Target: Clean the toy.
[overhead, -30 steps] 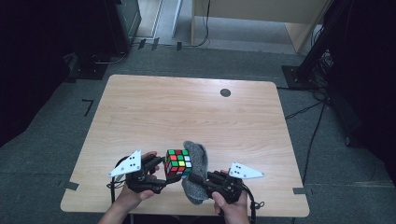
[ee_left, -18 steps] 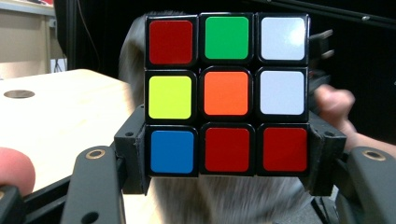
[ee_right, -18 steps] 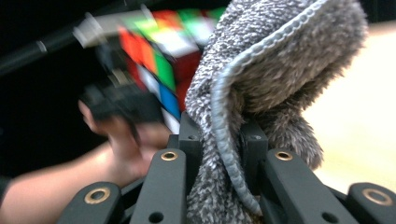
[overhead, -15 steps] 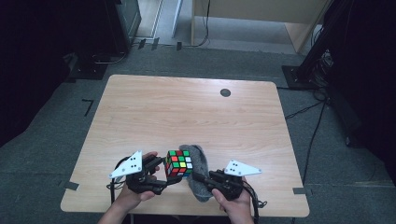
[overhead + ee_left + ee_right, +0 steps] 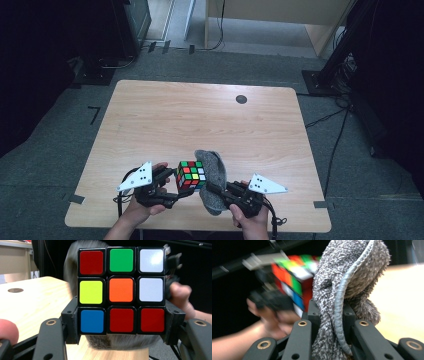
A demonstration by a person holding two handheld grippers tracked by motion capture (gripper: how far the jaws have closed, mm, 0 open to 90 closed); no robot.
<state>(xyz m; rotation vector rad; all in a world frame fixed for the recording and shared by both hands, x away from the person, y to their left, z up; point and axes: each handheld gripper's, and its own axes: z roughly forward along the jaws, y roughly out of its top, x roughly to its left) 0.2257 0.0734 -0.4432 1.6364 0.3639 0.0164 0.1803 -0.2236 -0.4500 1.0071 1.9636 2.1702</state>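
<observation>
Grey towelling is hanging from the right gripper (image 5: pixel 216 189), whose jaws are squeezing in tight on a fold of the cloth (image 5: pixel 212 177), while the left gripper (image 5: pixel 181 189) is clamping a puzzle cube (image 5: pixel 191 174) by its lower row. In the high view both are sitting above the near edge of the pale wooden bench (image 5: pixel 200 120), slightly left of centre, with the cloth pressing against the right side of the cube and rising a little beyond it; each hand is gripping its tool from the near side. That view is giving the cube's top face as a small patchwork of red, green, yellow and white. The left gripper view is laying one face out plainly: red, green and white along the top, yellow, orange and white across the middle, blue and two reds at the bottom, with the jaws pressing in on that bottom row from either side. The cloth is showing there as a grey blur behind the cube (image 5: pixel 121 290). The right gripper view is bringing out the cloth's (image 5: pixel 347 290) looped pile and a corded hem running down between the jaws, with the cube (image 5: pixel 292 277) blurred just left of it. A dark round disc (image 5: pixel 241 99) is lying far off on the bench.
</observation>
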